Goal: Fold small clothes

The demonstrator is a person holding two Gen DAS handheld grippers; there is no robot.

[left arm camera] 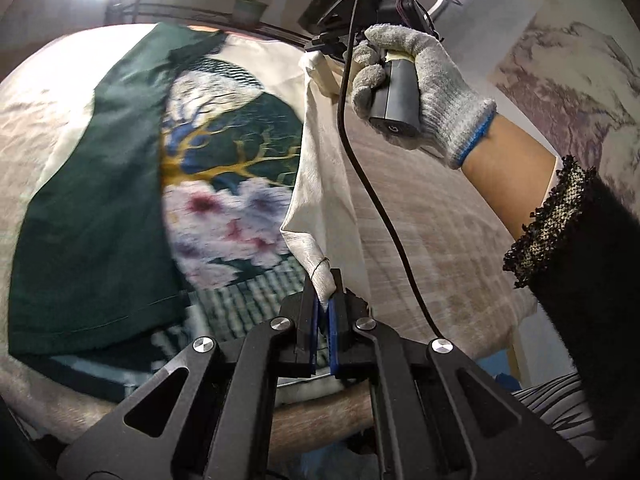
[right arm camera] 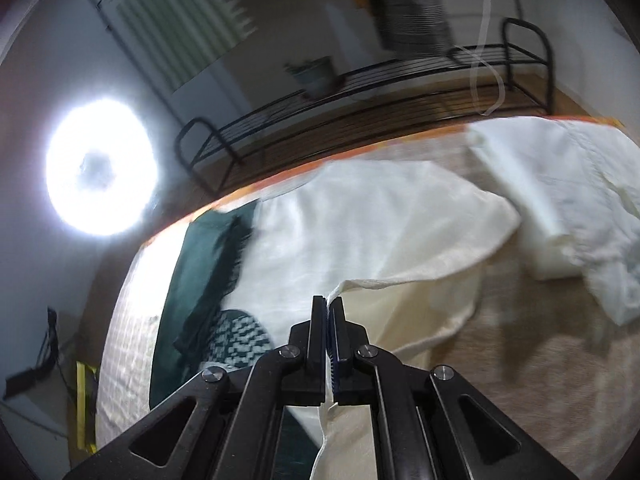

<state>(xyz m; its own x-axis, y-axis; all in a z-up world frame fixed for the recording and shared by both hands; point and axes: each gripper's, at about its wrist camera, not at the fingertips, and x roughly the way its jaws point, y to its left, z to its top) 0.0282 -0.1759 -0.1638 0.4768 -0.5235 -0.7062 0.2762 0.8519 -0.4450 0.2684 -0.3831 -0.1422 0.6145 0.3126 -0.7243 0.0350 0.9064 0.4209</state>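
A small garment lies on the table, cream with a dark green side panel and a printed tree and flowers. Its cream right side is lifted off the table as a taut strip. My left gripper is shut on the near corner of that strip. My right gripper, held by a gloved hand, grips the far corner. In the right wrist view my right gripper is shut on the cream edge, with the green panel to the left.
A folded white cloth lies at the table's far right. A beige woven table cover lies under everything. A black wire rack with a potted plant stands behind the table. Bright lamps glare at the upper left.
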